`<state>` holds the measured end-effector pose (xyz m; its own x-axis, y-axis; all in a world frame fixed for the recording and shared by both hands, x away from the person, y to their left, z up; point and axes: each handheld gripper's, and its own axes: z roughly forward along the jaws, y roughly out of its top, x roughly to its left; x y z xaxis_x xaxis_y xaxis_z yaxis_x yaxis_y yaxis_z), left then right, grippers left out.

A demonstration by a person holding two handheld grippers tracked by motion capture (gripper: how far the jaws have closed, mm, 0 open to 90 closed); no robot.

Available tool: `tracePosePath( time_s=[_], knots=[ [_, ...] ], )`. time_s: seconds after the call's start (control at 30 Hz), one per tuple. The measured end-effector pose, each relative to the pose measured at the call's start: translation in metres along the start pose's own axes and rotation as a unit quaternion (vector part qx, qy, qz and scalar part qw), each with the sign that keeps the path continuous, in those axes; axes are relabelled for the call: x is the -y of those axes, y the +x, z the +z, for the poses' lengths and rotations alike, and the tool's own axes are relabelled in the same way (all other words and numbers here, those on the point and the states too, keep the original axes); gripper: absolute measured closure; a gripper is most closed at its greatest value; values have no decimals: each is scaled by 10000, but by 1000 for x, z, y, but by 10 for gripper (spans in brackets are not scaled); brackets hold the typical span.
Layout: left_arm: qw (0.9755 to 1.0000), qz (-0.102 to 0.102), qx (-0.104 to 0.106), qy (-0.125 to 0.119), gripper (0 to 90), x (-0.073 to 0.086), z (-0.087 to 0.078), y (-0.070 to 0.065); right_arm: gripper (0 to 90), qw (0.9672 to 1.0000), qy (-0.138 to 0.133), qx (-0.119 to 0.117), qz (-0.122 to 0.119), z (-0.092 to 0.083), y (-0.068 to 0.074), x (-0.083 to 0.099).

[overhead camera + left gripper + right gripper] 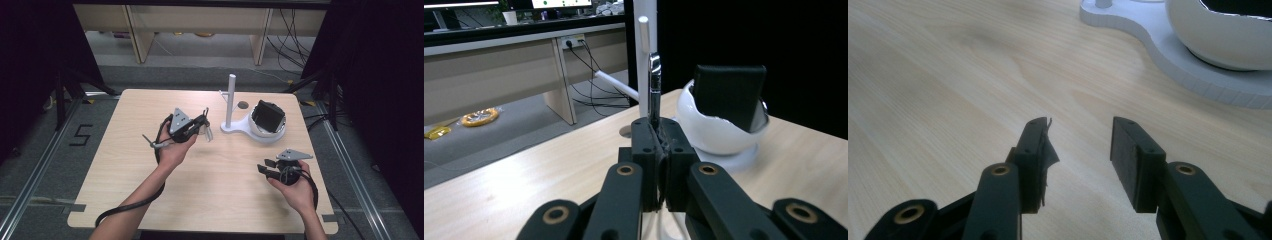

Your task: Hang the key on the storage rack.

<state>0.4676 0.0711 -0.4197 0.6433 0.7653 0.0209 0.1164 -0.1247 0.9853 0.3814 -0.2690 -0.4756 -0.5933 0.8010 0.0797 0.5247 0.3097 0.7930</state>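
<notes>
White stand, black box, pale wood-grain table.

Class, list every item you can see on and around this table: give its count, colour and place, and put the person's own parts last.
Table: one, light wood, centre of the high view.
Stand: one, white, upright post on a flat base, far middle of the table.
Bowl: one, white, on the stand's base.
Black block: one, tilted inside the bowl.
Shiny metal piece: one, silvery, clamped in the left gripper.
Left gripper: one, black, shut, raised near the post.
Right gripper: one, black, jaws apart, near right edge.
</notes>
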Motion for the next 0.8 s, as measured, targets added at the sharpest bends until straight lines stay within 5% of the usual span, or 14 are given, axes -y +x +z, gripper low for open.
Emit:
tracePosePath(
  time_s=[0.1, 0.13, 0.43, 0.63, 0.8],
  knots=[
    [10000, 21, 88, -30, 865, -8, 14, -1, 596, 9999, 82, -43, 146, -2, 1, -1],
    [9999, 26, 105, -33, 865, -10, 17, -1, 596, 10000, 23, -12, 0, -2, -2, -1],
    [9990, -179, 394, -115, 865, -26, 38, 5, 593, 9999, -16, -102, 83, 0, -2, -1],
    [9999, -147, -37, 39, 865, -26, 44, 7, 590, 9999, 36, -81, 72, 0, -2, -1],
    [9984, 301, -478, 51, 864, -34, 53, -4, 590, 9998, 103, -157, 95, 2, -2, -1]
  ],
)
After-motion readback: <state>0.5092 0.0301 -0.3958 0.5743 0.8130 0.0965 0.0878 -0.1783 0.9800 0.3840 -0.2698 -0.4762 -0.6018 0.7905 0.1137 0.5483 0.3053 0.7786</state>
